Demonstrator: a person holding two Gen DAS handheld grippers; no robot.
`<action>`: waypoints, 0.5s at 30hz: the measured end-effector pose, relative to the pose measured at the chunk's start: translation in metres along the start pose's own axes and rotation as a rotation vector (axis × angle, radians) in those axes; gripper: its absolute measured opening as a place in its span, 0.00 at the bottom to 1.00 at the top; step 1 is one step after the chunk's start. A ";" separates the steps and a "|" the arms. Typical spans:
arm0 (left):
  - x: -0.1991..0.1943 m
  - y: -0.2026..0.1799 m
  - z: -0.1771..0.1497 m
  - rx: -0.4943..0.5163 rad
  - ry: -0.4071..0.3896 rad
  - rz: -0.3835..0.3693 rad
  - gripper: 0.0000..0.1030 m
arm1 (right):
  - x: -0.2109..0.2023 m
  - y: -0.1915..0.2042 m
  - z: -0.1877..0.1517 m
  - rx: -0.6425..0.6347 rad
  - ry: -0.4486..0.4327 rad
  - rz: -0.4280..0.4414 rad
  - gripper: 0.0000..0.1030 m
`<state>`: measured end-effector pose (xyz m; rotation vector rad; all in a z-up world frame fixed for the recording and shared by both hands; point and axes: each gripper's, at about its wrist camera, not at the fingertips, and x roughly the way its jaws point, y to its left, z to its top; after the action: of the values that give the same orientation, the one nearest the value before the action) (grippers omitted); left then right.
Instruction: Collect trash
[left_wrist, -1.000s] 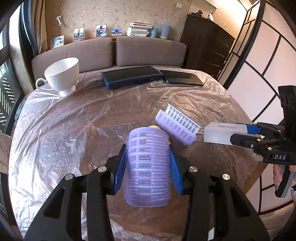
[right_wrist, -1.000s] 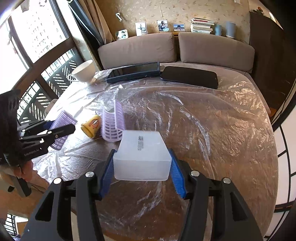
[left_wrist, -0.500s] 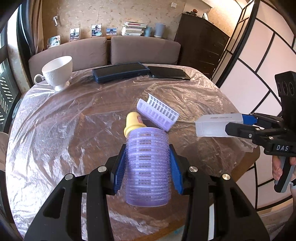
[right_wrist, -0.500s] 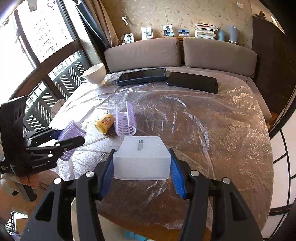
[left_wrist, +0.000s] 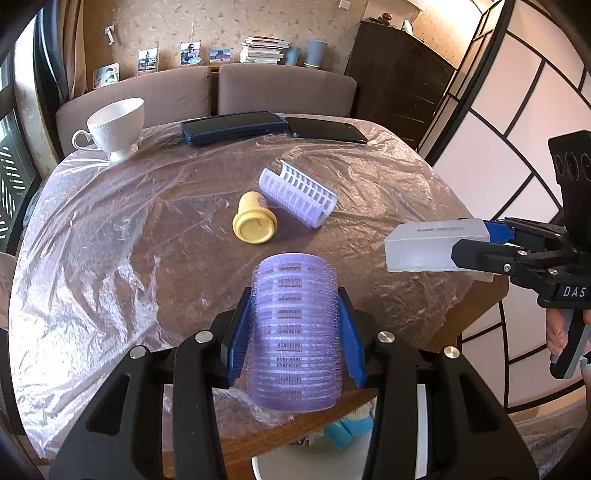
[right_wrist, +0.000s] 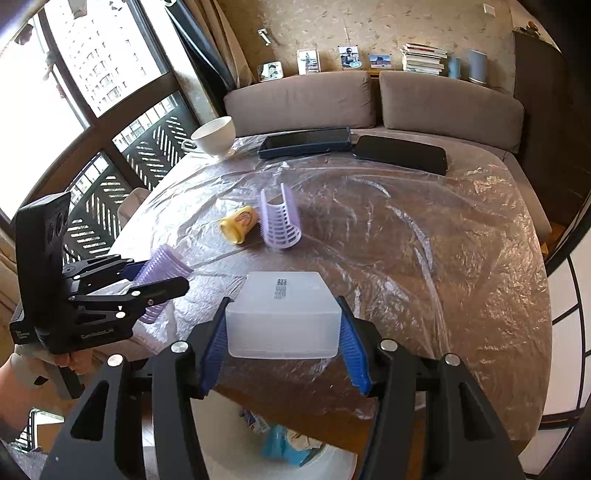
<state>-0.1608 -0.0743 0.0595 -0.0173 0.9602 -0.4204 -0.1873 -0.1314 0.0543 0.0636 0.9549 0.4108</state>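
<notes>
2 purple hair rollers (left_wrist: 294, 332) (left_wrist: 297, 198), 1 yellow cup (left_wrist: 254, 222), 1 frosted box (right_wrist: 282, 314). 1 teacup (left_wrist: 116, 127), 2 dark tablets (left_wrist: 233, 127) (left_wrist: 327, 130). 2 grippers (left_wrist: 293, 332) (right_wrist: 283, 332).

wrist views, shared table (left_wrist: 110, 236)

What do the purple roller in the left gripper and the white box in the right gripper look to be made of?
Purple roller: looks like thin plastic with a fuzzy, bristly hook surface; slotted ribs show through its translucent wall. White box: seemingly frosted, semi-translucent plastic with a matte finish, soft rounded edges and a small printed label on top. Neither visibly deforms under the pads, so both seem fairly rigid.
</notes>
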 end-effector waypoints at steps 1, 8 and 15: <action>0.000 -0.001 -0.001 0.001 0.001 -0.002 0.44 | -0.001 0.001 -0.001 -0.002 0.002 0.003 0.52; -0.004 -0.010 -0.010 0.011 0.018 -0.013 0.44 | -0.006 0.008 -0.010 -0.022 0.022 0.029 0.52; -0.011 -0.022 -0.022 0.036 0.038 -0.011 0.44 | -0.014 0.013 -0.024 -0.039 0.052 0.052 0.52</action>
<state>-0.1916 -0.0862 0.0599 0.0182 0.9897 -0.4493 -0.2172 -0.1275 0.0542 0.0429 0.9974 0.4809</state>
